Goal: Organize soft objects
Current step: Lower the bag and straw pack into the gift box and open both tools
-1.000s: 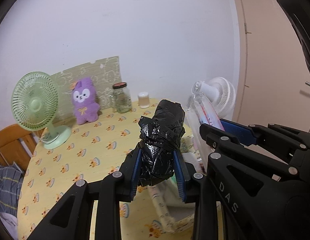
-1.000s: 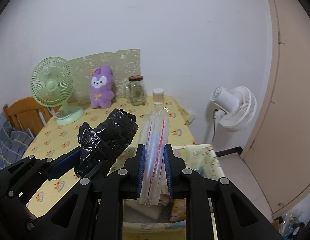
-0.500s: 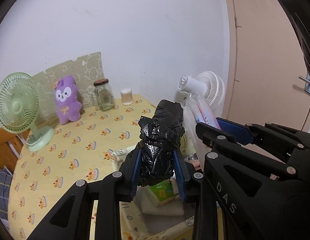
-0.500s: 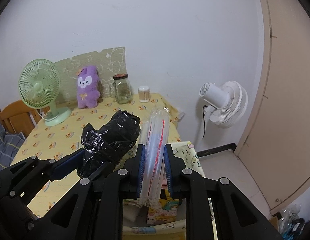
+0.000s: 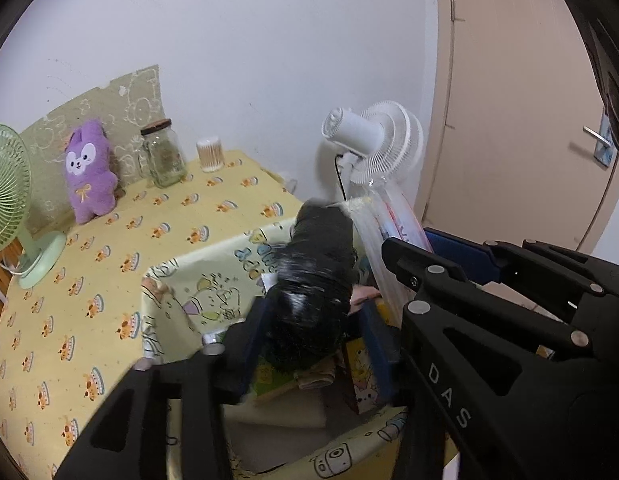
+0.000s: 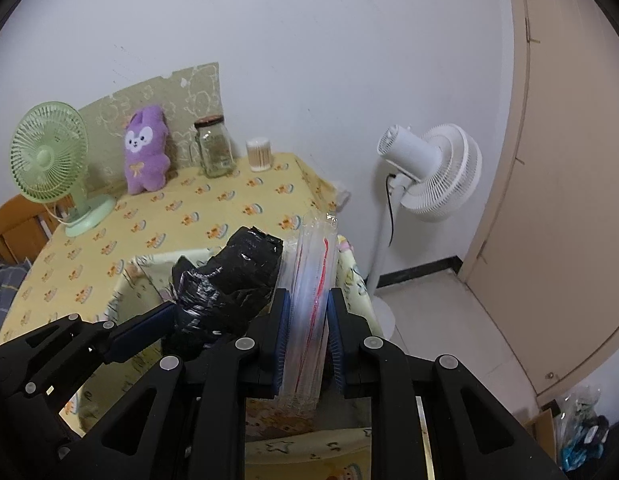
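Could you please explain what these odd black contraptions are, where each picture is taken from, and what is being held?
They are two hand-held grippers; a person works one in each hand, and each carries a wide-angle camera looking forward along its jaws. One picture comes from the left gripper, the other from the right gripper. The left one is shut on a black bundle, the right one on a clear bag. Both hang over a fabric box with cartoon prints that already holds a few items. On the table stand a green fan, a purple plush, a jar and a cotton swab tub. A white fan stands on the floor.
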{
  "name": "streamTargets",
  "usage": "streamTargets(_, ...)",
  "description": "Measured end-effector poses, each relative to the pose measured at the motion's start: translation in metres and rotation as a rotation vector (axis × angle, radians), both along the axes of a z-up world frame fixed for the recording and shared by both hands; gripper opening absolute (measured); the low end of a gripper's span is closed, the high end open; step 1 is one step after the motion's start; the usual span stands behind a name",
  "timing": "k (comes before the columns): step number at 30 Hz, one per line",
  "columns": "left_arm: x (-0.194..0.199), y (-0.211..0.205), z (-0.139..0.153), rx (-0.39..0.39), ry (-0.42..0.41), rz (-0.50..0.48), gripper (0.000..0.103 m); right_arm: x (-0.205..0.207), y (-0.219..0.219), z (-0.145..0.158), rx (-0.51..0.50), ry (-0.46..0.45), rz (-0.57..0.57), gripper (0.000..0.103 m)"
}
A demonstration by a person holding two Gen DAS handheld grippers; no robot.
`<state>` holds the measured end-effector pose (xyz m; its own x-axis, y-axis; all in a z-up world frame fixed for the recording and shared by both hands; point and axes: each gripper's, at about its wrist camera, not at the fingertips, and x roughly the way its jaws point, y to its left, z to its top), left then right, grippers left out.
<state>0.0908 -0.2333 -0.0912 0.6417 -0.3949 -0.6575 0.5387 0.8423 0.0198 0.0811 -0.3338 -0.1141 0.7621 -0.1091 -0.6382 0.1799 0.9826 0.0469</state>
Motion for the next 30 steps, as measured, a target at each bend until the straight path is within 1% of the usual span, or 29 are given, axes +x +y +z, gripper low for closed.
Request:
streamTargets(1, 0.000, -0.001, -0.001, 0.004, 0.000, -0.001, 0.067, 0.000, -0.001, -0.002, 0.004, 0.005, 0.000, 0.021)
streamTargets(5, 0.001, -0.001, -0.003, 0.026, -0.004, 0.007, 0.080, 0.001, -0.002, -0.006, 0.014, 0.013, 0.002, 0.021)
streamTargets(10, 0.003, 0.004, -0.004, 0.053, -0.010, 0.029, 0.085, 0.004, 0.002, -0.010, 0.033, 0.019, 0.024, 0.022)
streamTargets(13, 0.004, 0.008, -0.004, 0.072, -0.023, 0.052, 0.086, 0.007, 0.005, -0.012, 0.052, 0.017, 0.037, 0.022)
streamTargets(16, 0.006, 0.012, -0.004, 0.082, -0.027, 0.070, 0.087, 0.010, 0.009, -0.013, 0.067, 0.017, 0.049, 0.025)
streamTargets(17, 0.007, 0.014, -0.004, 0.084, -0.027, 0.076, 0.088, 0.011, 0.010, -0.014, 0.067, 0.018, 0.054, 0.029)
streamTargets(18, 0.007, 0.015, -0.004, 0.085, -0.025, 0.081, 0.088, 0.012, 0.012, -0.014, 0.067, 0.020, 0.059, 0.036)
streamTargets(19, 0.008, 0.015, -0.003, 0.085, -0.024, 0.084, 0.088, 0.013, 0.013, -0.014, 0.068, 0.019, 0.063, 0.040)
streamTargets(21, 0.009, 0.018, -0.003, 0.084, -0.023, 0.092, 0.088, 0.013, 0.015, -0.013, 0.069, 0.012, 0.068, 0.058)
streamTargets(23, 0.008, 0.020, -0.003, 0.081, -0.024, 0.096, 0.090, 0.012, 0.017, -0.012, 0.068, -0.001, 0.072, 0.068)
streamTargets(24, 0.008, 0.020, -0.002, 0.079, -0.024, 0.099, 0.090, 0.012, 0.018, -0.011, 0.065, -0.004, 0.075, 0.072)
streamTargets(28, 0.007, 0.024, 0.000, 0.073, -0.026, 0.108, 0.090, 0.011, 0.021, -0.008, 0.061, -0.010, 0.071, 0.079)
streamTargets(30, 0.006, 0.026, 0.003, 0.062, -0.027, 0.106, 0.090, 0.009, 0.022, -0.005, 0.065, -0.016, 0.073, 0.084)
